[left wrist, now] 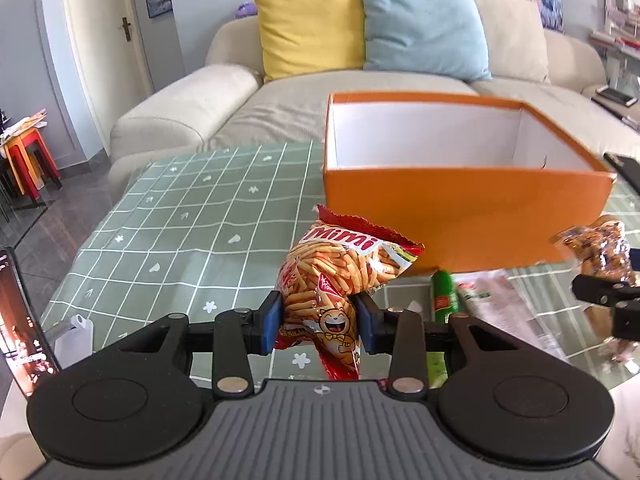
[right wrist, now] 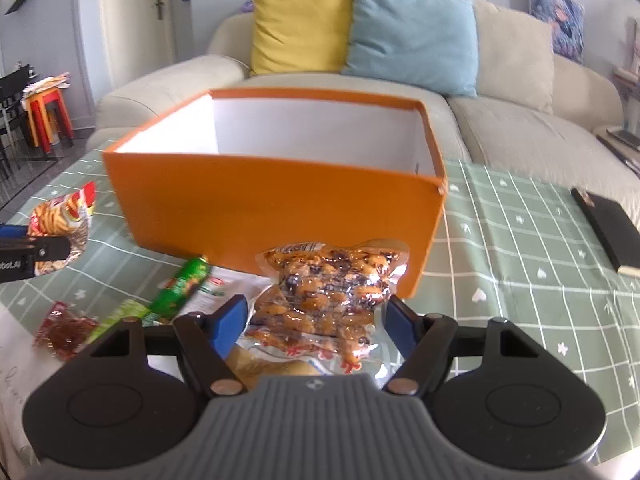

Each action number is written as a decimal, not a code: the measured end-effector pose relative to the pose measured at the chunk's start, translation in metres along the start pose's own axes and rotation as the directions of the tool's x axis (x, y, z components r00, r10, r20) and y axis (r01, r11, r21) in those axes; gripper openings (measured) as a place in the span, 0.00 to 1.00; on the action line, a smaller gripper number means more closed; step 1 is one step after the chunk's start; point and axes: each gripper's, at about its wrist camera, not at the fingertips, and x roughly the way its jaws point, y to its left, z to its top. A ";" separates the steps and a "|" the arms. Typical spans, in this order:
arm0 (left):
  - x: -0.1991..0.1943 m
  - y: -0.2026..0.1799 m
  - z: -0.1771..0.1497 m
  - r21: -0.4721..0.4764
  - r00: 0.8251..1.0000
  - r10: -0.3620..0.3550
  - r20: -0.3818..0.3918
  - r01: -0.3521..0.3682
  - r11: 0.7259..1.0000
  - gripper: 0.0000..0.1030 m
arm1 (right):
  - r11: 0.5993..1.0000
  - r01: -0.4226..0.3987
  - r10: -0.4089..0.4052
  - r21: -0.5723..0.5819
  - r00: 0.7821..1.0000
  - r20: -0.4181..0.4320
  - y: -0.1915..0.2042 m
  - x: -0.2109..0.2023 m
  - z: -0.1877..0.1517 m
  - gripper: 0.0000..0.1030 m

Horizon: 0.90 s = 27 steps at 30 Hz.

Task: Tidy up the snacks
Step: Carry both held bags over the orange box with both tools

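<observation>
My left gripper (left wrist: 319, 322) is shut on a red Mimi snack bag (left wrist: 336, 276) and holds it above the green checked tablecloth (left wrist: 180, 232), in front of the open orange box (left wrist: 464, 220). My right gripper (right wrist: 316, 326) is shut on a clear vacuum pack of brown snacks (right wrist: 328, 300) and holds it up in front of the same orange box (right wrist: 280, 212). The box's white inside shows no snacks; its floor is hidden. The Mimi bag also shows at the left in the right wrist view (right wrist: 64, 216). The vacuum pack shows at the right in the left wrist view (left wrist: 600, 256).
A green snack tube (right wrist: 180, 288), a white packet (right wrist: 224, 284), a green packet (right wrist: 116, 318) and a small red packet (right wrist: 64, 328) lie on the table in front of the box. A black notebook (right wrist: 608, 228) lies at the right. A sofa with cushions (right wrist: 360, 32) stands behind.
</observation>
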 end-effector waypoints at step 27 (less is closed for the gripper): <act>-0.031 -0.038 0.095 0.033 0.992 -0.095 0.084 0.092 0.995 0.42 | 0.994 -0.103 0.107 -0.034 0.981 0.162 -0.001 -0.056 0.095 0.69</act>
